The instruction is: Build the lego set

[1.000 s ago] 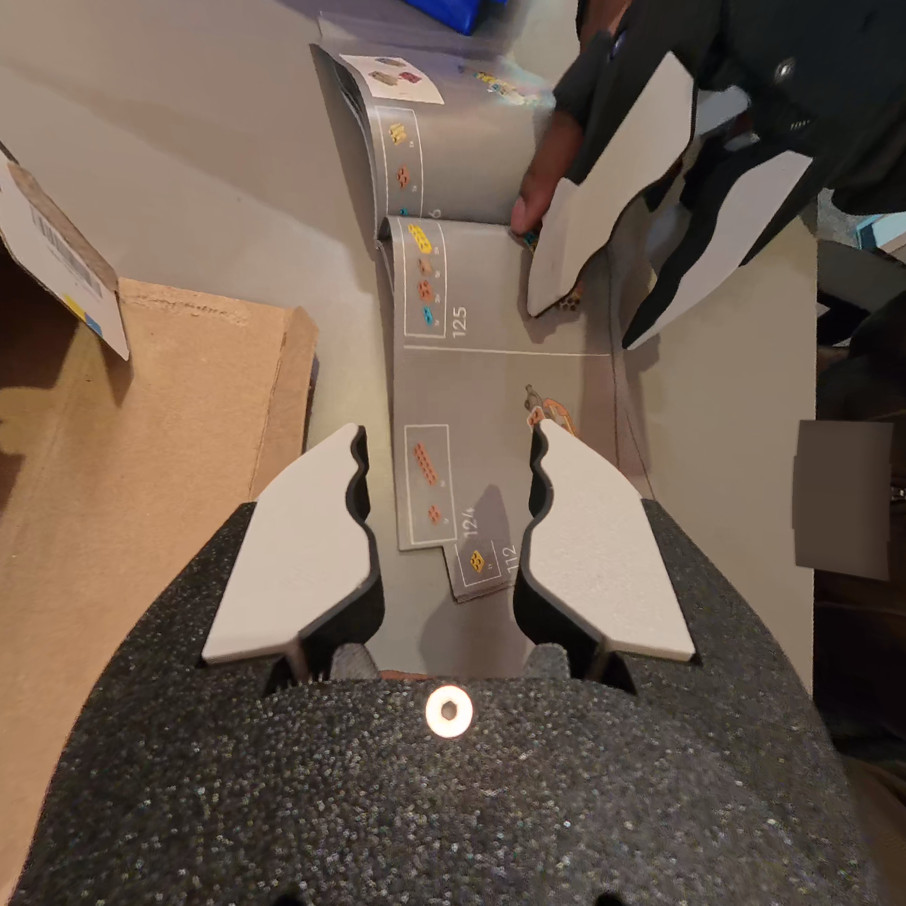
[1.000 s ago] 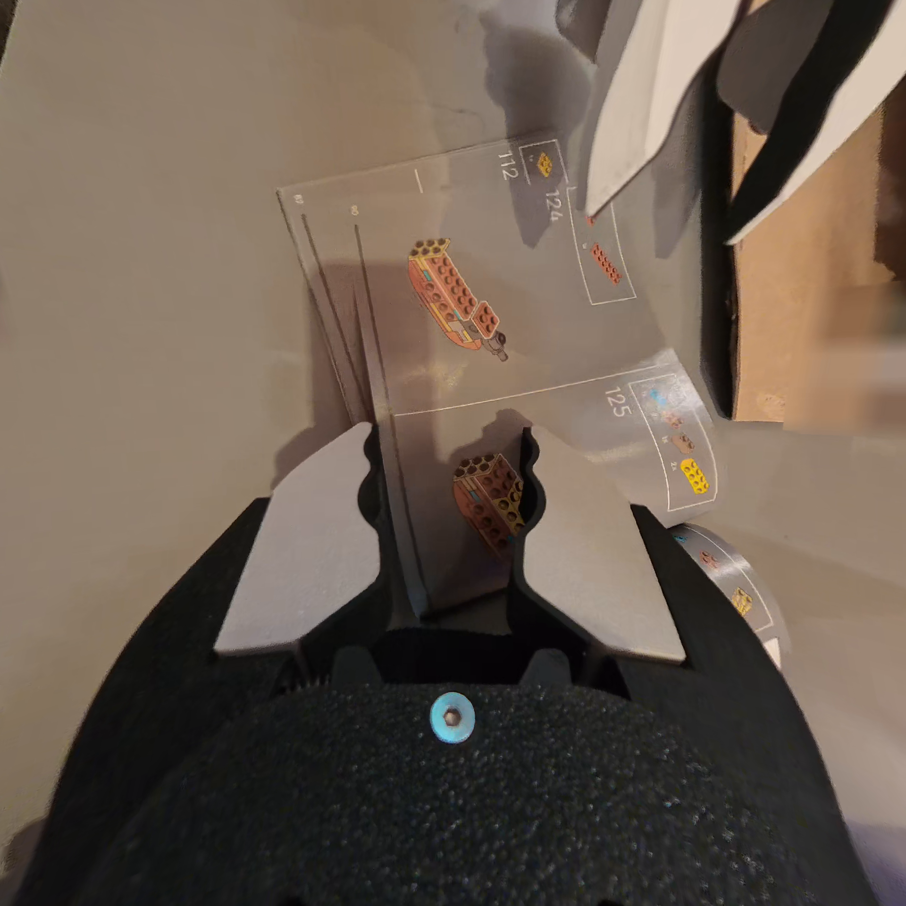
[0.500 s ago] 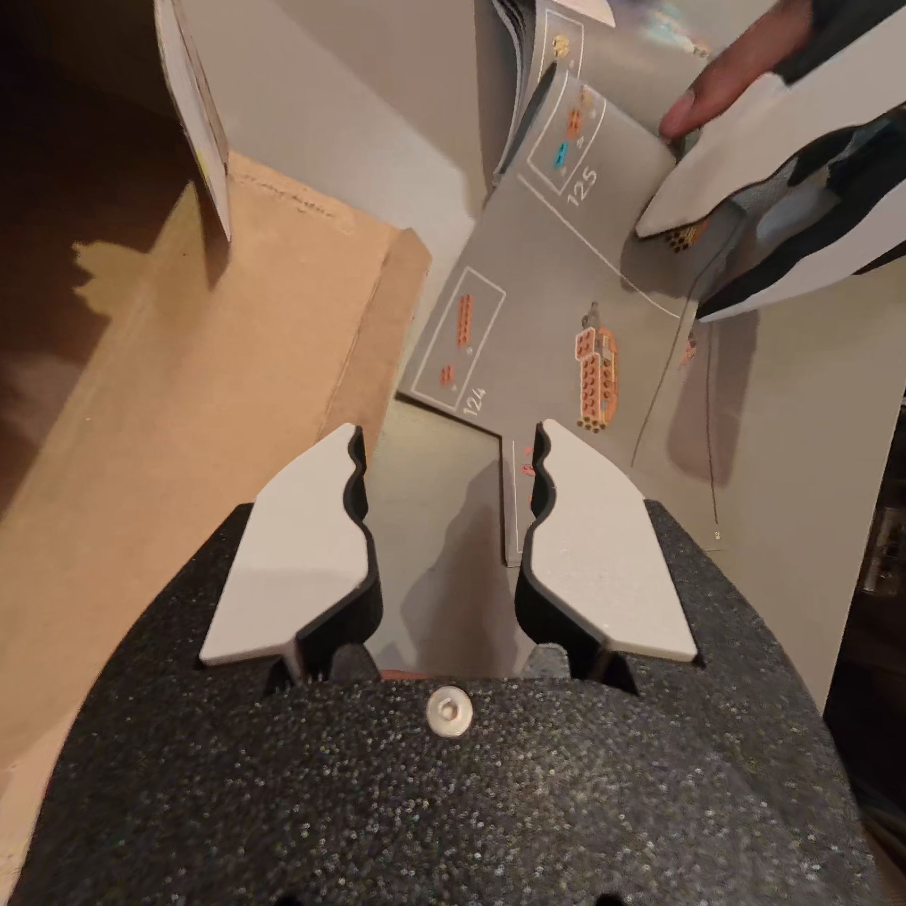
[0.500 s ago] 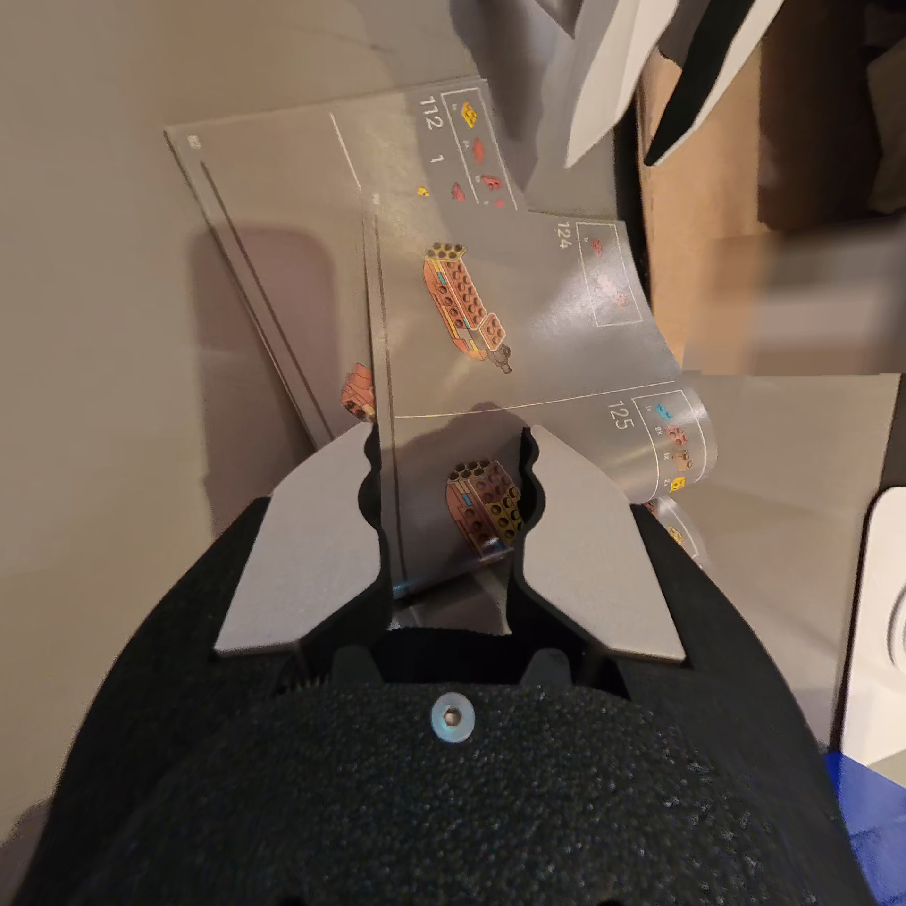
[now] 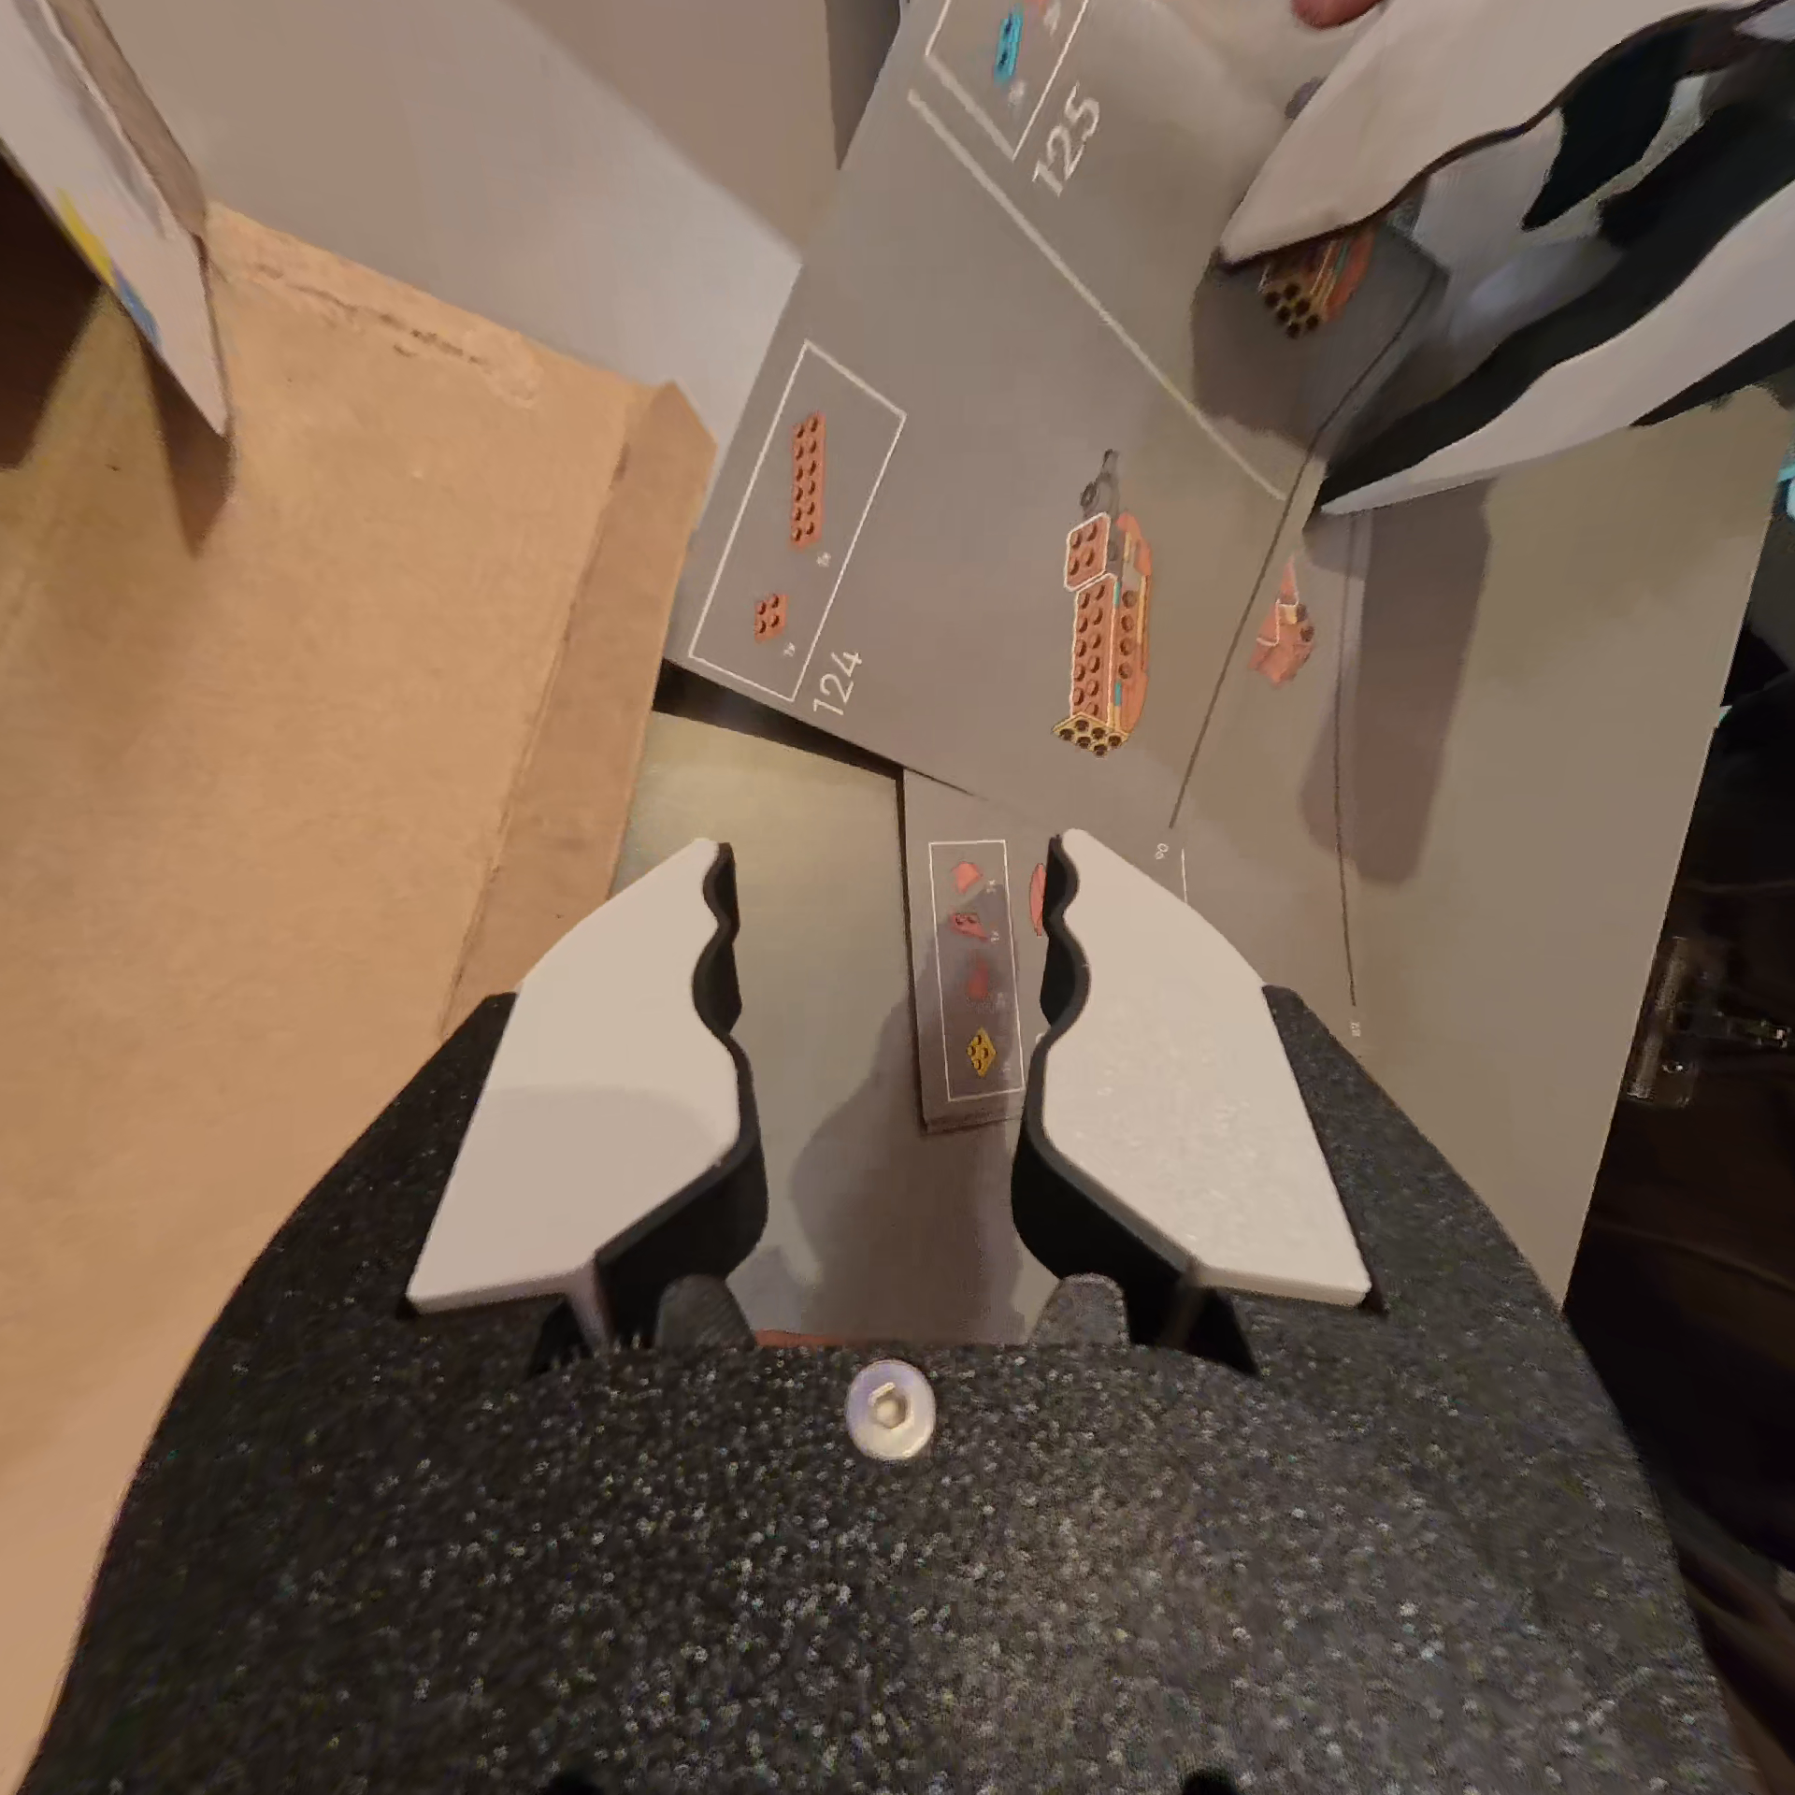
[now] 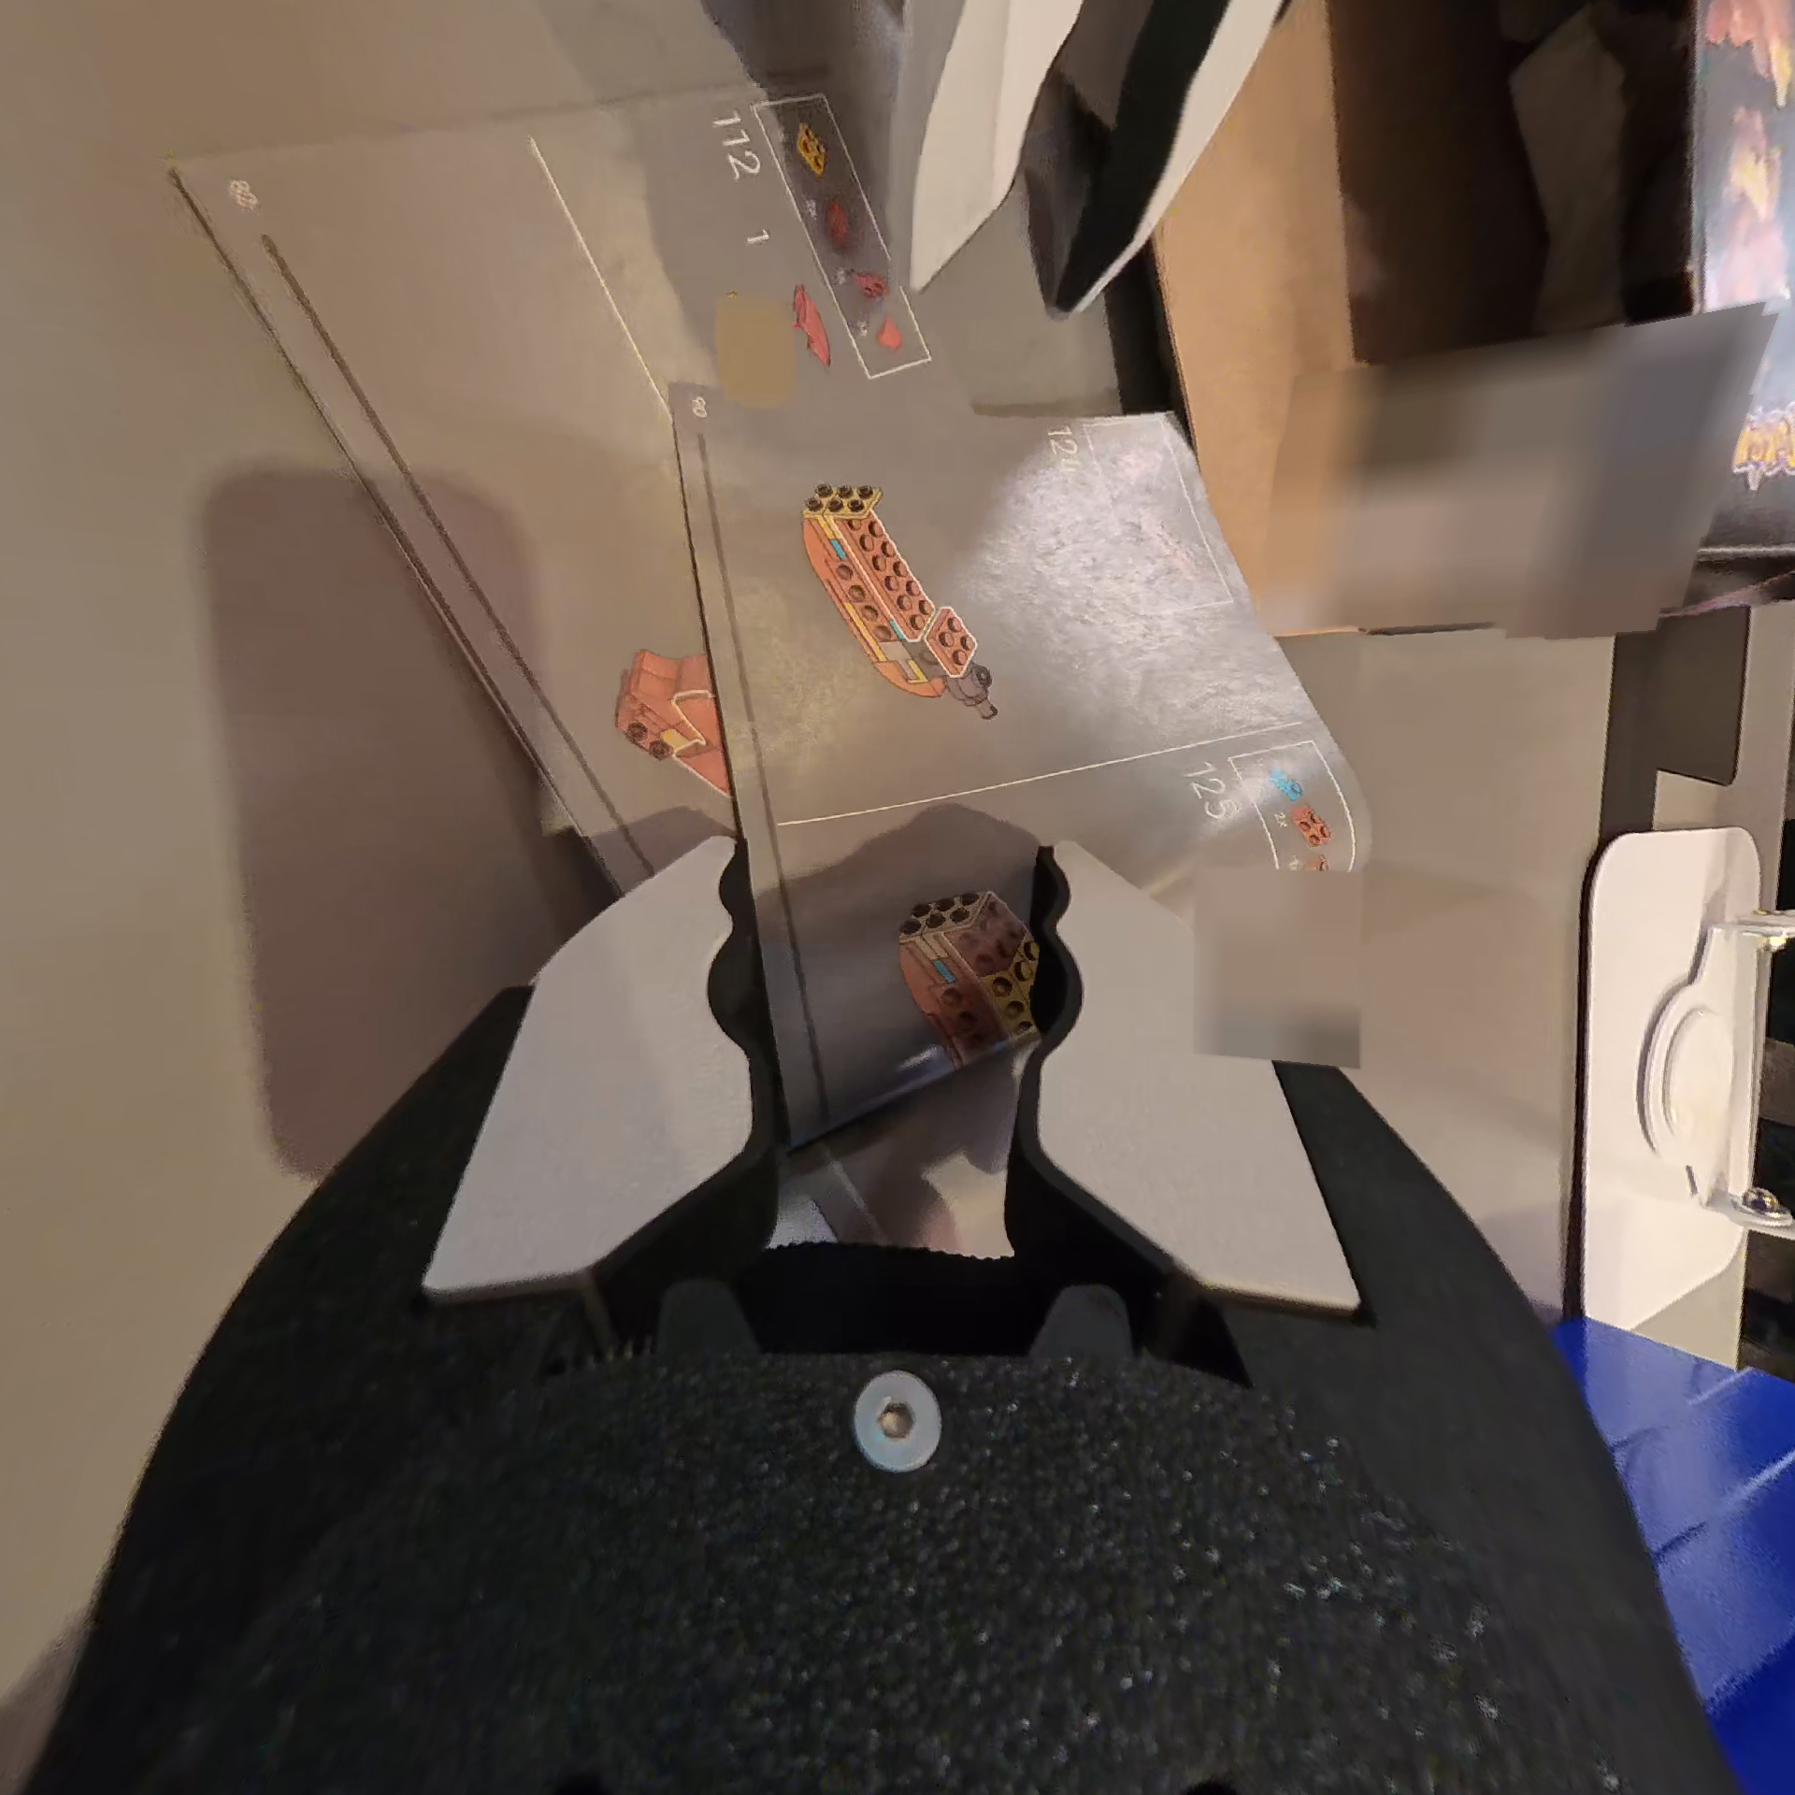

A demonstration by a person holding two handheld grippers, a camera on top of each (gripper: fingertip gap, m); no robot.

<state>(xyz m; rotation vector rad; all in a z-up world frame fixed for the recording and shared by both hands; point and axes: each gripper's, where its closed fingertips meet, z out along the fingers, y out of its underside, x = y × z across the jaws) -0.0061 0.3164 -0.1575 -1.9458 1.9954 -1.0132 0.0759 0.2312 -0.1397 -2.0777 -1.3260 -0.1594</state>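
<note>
A beige table [image 5: 544, 146] holds a cardboard box [image 5: 291, 680] beside a grey instruction booklet [image 5: 971, 486]. The right gripper [image 6: 889, 864] gapes around a lifted page [image 6: 1020, 622], not pinching it. The left gripper [image 5: 889, 855] hovers open, empty.

Grey instr. booklet [image 6: 971, 583] open on table, top page lifted, curled

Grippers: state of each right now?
Left gripper: open, holding nothing.
Right gripper: open, instruction booklet page lying between its fingers; whether it's actually gripped cannot be told.
</note>
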